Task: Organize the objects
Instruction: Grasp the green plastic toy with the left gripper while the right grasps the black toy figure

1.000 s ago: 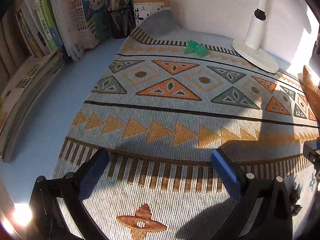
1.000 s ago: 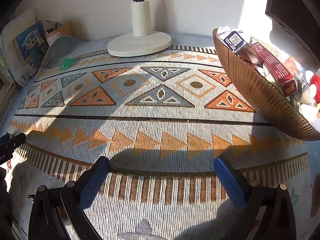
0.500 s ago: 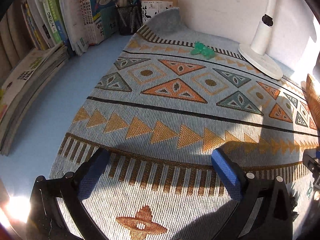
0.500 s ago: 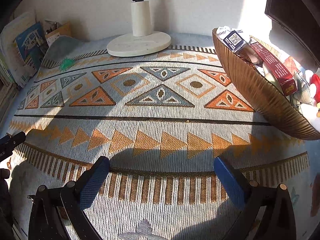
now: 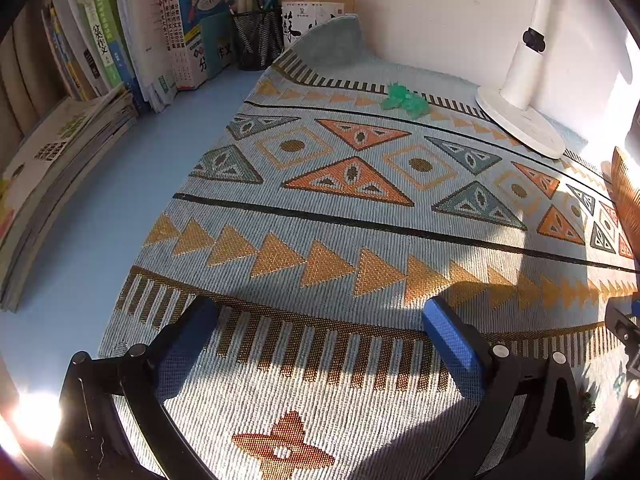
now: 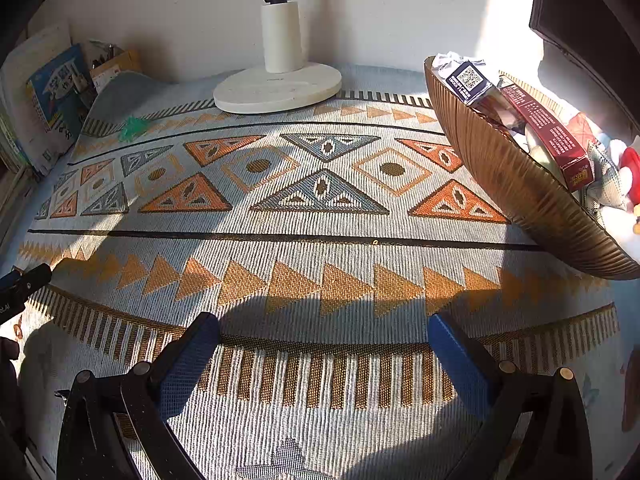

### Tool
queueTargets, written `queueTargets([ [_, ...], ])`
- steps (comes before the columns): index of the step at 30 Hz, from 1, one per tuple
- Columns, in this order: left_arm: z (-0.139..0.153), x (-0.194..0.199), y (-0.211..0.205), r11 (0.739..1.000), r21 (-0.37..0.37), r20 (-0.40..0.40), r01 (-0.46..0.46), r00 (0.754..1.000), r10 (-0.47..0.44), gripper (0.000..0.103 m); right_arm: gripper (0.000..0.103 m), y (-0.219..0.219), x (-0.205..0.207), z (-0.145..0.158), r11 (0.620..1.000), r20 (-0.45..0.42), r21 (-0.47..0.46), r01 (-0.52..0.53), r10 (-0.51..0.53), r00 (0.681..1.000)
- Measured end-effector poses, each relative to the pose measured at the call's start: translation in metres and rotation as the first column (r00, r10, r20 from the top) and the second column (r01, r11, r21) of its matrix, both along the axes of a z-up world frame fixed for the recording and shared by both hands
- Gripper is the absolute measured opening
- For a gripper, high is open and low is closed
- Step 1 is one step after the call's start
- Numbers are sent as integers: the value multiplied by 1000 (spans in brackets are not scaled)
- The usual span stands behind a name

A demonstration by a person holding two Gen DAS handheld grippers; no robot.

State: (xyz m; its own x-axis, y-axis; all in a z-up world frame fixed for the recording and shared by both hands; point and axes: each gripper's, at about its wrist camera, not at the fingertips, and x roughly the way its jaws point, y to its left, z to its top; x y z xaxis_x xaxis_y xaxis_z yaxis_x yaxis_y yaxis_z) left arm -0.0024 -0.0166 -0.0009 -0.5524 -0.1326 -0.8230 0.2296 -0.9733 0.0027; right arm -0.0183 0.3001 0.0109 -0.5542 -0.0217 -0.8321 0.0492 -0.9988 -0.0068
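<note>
A small green crumpled object [image 5: 405,98] lies on the patterned mat near its far edge, by the lamp base; it also shows in the right wrist view [image 6: 134,127]. My left gripper [image 5: 320,332] is open and empty, low over the mat's near border, far from the green object. My right gripper [image 6: 324,344] is open and empty over the mat's near border. A brown ribbed basket [image 6: 516,184] at the right holds boxes, paper and soft toys.
A white lamp base [image 5: 520,126] stands at the back; it also shows in the right wrist view [image 6: 278,88]. Upright books [image 5: 160,28], a mesh pen cup [image 5: 258,42] and a flat stack of books [image 5: 60,160] line the left side on the blue desk.
My left gripper has moved forward and turned slightly left, so the books and pen cup look nearer. The right gripper has stayed nearly still. Both stay open.
</note>
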Motion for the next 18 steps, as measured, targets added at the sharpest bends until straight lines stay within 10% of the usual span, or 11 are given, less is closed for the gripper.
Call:
queueTargets([
  [6, 0, -2, -1, 999, 11, 16, 46, 999, -46, 103, 103, 0, 5, 1, 1000, 27, -4, -31, 31, 999],
  [12, 20, -16, 0, 979, 57, -34, 196, 980, -194, 102, 93, -27, 53, 21, 948, -20, -206, -241, 242, 970],
  [18, 34, -75, -7, 964, 66, -66, 259, 965, -255, 102, 93, -91, 82, 29, 897, -43, -133, -422, 420, 906],
])
